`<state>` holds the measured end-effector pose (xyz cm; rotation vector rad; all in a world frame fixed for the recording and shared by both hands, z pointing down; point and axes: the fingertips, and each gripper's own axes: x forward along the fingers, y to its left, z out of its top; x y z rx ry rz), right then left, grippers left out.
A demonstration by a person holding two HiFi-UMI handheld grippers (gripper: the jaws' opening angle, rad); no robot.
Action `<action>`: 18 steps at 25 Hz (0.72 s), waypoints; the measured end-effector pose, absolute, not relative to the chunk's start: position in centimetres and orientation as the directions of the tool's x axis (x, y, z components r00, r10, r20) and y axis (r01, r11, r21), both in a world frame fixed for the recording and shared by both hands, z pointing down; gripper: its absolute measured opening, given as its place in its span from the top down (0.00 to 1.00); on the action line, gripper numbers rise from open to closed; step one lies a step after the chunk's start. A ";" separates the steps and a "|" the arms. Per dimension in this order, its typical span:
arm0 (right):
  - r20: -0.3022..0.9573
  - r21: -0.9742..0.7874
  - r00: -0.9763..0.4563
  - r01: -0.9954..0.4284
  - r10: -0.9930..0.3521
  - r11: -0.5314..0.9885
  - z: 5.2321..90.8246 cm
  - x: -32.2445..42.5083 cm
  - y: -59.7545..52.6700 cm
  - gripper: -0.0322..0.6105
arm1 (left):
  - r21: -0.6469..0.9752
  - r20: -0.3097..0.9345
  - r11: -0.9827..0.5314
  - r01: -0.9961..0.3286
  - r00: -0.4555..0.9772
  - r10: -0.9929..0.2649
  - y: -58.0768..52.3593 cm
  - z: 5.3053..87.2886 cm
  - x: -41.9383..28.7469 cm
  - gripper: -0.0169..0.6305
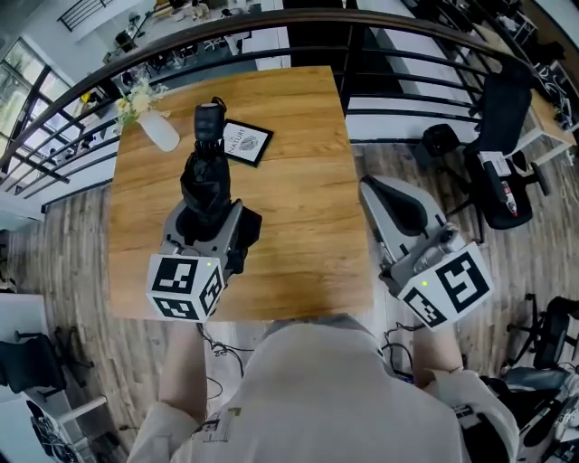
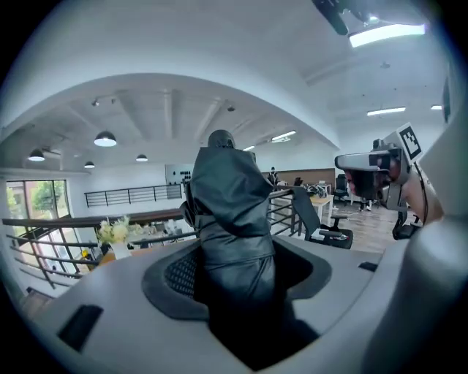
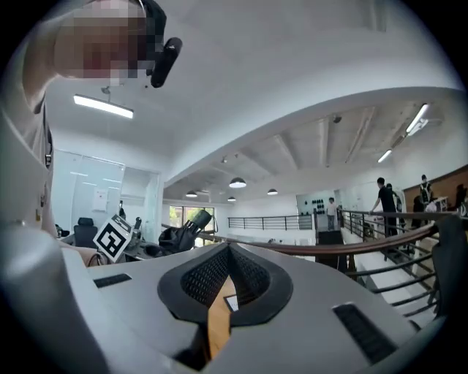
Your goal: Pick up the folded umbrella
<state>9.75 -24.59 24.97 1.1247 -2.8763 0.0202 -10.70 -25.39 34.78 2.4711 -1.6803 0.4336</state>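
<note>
Flowers in a white vase stood at the far left corner of the wooden desk, close to the railing. Just to their right, the left tool was clamped on the umbrella - black, folded, its loose cloth bunched above the jaws and its handle end pointing away from the person. In the left gripper view the umbrella filled the gap between the two jaws and stuck out against the ceiling and the far room; the right gripper view showed it up in the air above the desk, not lying on it. The marker cube of that tool sat nearest the person, over the desk's near edge.

Right of the umbrella's far end, a small dark picture frame lay flat on the desk, turned at an angle. The rest of the wood was bare.

Past the desk's right edge, over the plank floor, the right tool pointed forward with its jaws together and nothing between them - only a thin strip of the desk showed through below the tips. Farther right stood a black office chair.
</note>
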 end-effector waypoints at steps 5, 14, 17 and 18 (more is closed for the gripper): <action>-0.015 0.106 -0.737 -0.673 -0.676 0.732 21.1 8.9 -22.5 0.91 | -0.132 0.159 -0.324 -0.937 0.303 -0.940 -21.9 28.4 -12.7 0.55; -0.126 0.147 -0.706 -0.708 -0.696 0.691 19.3 9.8 -20.4 0.91 | -0.147 0.023 -0.280 -0.949 0.280 -0.960 -16.9 23.9 -14.9 0.55; -0.127 0.122 -0.704 -0.710 -0.699 0.693 19.6 9.5 -20.7 0.91 | -0.190 0.028 -0.283 -0.940 0.283 -0.959 -16.7 24.0 -15.4 0.55; -0.119 0.116 -0.706 -0.709 -0.699 0.696 19.8 9.2 -20.6 0.91 | -0.194 0.034 -0.285 -0.939 0.284 -0.958 -16.5 24.3 -15.5 0.55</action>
